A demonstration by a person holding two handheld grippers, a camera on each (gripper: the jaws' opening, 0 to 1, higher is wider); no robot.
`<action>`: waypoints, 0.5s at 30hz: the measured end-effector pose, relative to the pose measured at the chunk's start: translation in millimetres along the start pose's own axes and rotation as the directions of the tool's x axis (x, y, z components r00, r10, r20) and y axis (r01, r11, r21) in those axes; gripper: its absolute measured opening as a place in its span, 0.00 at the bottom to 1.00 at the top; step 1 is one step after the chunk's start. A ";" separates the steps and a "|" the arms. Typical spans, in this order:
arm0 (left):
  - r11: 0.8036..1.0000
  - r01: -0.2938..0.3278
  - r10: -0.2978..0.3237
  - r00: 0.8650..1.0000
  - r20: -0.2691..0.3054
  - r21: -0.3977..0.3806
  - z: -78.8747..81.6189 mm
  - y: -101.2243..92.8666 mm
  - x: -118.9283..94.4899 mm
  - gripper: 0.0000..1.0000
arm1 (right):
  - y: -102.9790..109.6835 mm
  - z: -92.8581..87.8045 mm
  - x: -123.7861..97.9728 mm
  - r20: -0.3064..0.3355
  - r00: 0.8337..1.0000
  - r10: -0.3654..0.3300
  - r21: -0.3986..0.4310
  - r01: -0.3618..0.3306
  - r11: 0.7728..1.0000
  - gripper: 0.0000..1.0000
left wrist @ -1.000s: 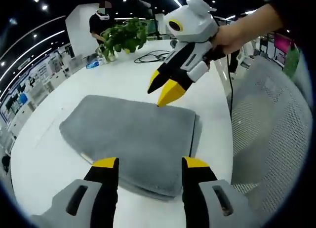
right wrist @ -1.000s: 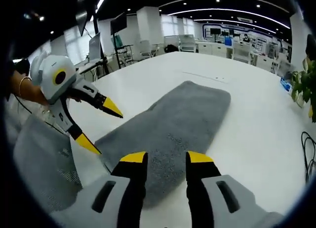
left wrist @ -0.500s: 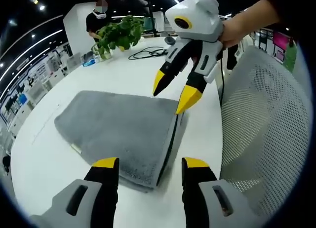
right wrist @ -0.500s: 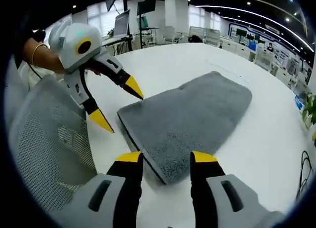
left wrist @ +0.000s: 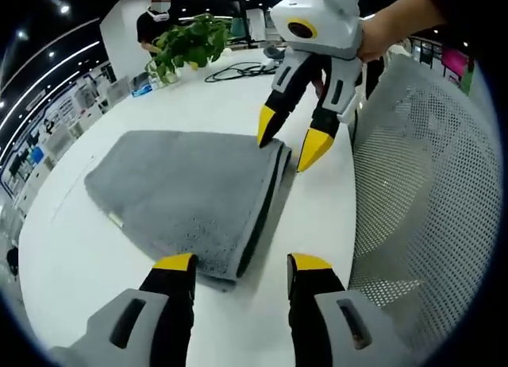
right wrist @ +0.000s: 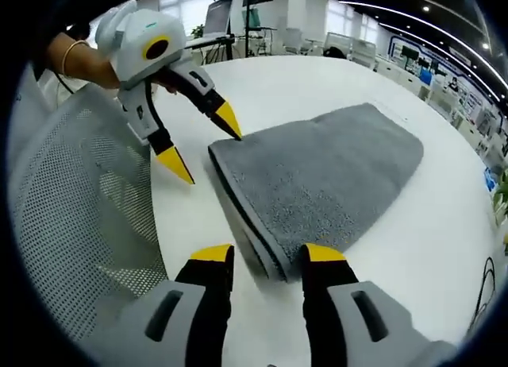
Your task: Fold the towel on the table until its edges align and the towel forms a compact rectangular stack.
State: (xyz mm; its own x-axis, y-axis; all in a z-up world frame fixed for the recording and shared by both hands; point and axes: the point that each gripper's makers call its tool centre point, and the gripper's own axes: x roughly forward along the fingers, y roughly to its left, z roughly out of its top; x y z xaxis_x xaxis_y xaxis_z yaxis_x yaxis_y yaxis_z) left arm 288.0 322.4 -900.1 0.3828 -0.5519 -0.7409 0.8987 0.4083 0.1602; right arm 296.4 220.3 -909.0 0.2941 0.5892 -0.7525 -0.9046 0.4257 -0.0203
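Note:
A grey towel (left wrist: 182, 188) lies folded in layers on the white table (left wrist: 71, 264), its stacked edge facing the chair. My left gripper (left wrist: 242, 264) is open, and the towel's near corner sits low between its jaws. At the far corner my right gripper (left wrist: 287, 148) is open too, one yellow tip over the towel and one over bare table. In the right gripper view the towel (right wrist: 333, 172) runs away to the right. The right gripper (right wrist: 267, 256) straddles its near corner, and the left gripper (right wrist: 208, 152) stands open at the other corner.
A white mesh chair (left wrist: 421, 184) stands close against the table edge beside the towel, also seen as the chair (right wrist: 79, 224). At the table's far end are a potted plant (left wrist: 186, 53) and a black cable (left wrist: 238, 69). A person (left wrist: 159, 17) stands behind.
Both grippers have come down toward the towel's layered side edge, and each now straddles a corner of it. The towel lies as before. Both stay open.

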 end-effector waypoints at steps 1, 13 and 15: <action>1.000 0.001 -0.001 1.000 -0.002 0.000 -0.6 0.4 1.1 0.46 | -0.8 -0.8 0.7 -0.001 1.000 0.000 -0.001 0.000 1.000 0.33; 0.999 0.022 -0.020 0.999 -0.032 0.048 -4.1 10.7 10.8 0.33 | -1.2 -9.2 8.7 -0.043 0.999 0.000 -0.080 -0.004 0.997 0.29; 0.999 0.023 -0.021 0.999 -0.030 0.043 -4.7 13.5 11.6 0.30 | -2.2 -9.6 9.6 -0.049 0.999 0.002 -0.092 -0.006 0.996 0.27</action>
State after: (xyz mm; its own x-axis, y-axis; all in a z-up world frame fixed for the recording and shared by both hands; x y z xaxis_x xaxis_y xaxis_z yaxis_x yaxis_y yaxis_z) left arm 303.6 324.9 -909.6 0.3568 -0.5383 -0.7634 0.9155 0.3640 0.1712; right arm 298.3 218.4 -922.5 0.2773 0.5558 -0.7837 -0.9309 0.3574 -0.0759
